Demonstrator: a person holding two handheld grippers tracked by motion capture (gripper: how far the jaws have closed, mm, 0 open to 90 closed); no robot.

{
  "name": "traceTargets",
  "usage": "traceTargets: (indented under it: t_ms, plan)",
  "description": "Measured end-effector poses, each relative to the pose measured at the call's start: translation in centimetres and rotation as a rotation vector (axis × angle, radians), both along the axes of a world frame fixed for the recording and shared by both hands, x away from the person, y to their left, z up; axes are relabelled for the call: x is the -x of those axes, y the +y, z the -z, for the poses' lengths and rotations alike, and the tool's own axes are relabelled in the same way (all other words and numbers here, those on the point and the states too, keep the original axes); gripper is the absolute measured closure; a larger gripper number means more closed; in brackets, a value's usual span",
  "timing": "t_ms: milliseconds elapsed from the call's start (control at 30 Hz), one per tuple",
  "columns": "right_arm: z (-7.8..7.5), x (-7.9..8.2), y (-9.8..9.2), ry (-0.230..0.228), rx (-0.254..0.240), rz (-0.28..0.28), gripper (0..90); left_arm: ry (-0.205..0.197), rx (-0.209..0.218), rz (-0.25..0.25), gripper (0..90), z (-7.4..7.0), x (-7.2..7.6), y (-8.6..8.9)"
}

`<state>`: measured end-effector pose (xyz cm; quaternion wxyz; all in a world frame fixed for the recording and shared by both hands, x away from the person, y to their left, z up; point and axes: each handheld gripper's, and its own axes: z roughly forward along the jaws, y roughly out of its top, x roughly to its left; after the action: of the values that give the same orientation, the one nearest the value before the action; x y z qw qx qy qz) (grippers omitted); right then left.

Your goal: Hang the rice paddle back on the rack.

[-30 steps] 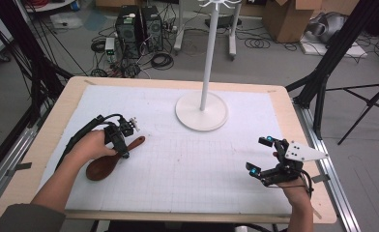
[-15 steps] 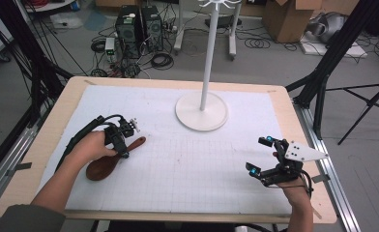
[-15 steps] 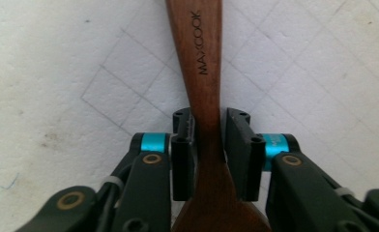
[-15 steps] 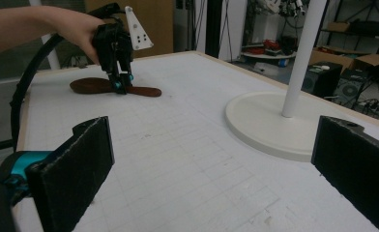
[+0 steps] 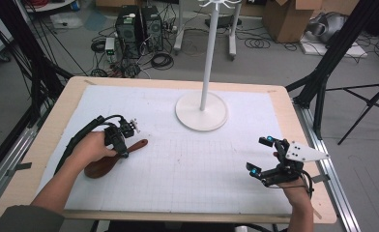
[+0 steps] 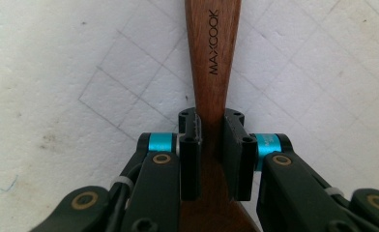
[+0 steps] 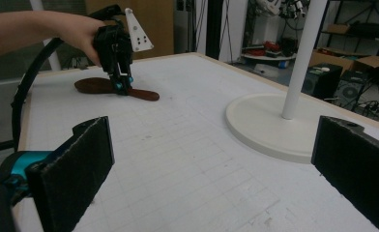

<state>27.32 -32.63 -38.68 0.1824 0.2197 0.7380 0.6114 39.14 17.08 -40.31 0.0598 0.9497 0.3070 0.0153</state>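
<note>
1. The wooden spoon (image 5: 114,157) lies flat on the white mat (image 5: 187,169) at the near left of the table (image 5: 57,116), its bowl toward the near edge and its handle pointing right and away; lying flat, it offers its narrow handle to a grip from above.
2. The left gripper (image 5: 122,147) comes down on the handle; in the left gripper view its jaws have just been closing and now stand clamped on either side of the wood, just below the printed lettering (image 6: 213,42). Holding the slim neck rather than the broad bowl suits the narrow span of the jaws and probably keeps the spoon from twisting when lifted.
3. The right gripper (image 5: 261,155) rests at the near right, well apart from the spoon, its jaws spread wide with nothing between them, apparently kept free for a later step.
4. A white stand (image 5: 201,111) with a round base rises from the far middle of the mat; hooks at its top suggest a place to hang the spoon.
</note>
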Motion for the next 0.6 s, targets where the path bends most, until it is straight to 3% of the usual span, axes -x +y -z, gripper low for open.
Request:
traceTargets:
  t_ms: [133,300,600]
  plan:
    - [0.0,0.0,0.0,0.003,-0.001,0.0,0.5,0.014,0.019,0.01,78.4,-0.1,0.2,0.0]
    - [0.0,0.0,0.0,0.004,0.0,0.002,0.5,-0.012,0.048,0.021,78.4,-0.8,0.6,-0.2]
    - [0.1,0.0,0.0,0.006,-0.001,0.002,0.5,-0.104,0.129,0.032,78.4,-3.4,1.2,0.1]
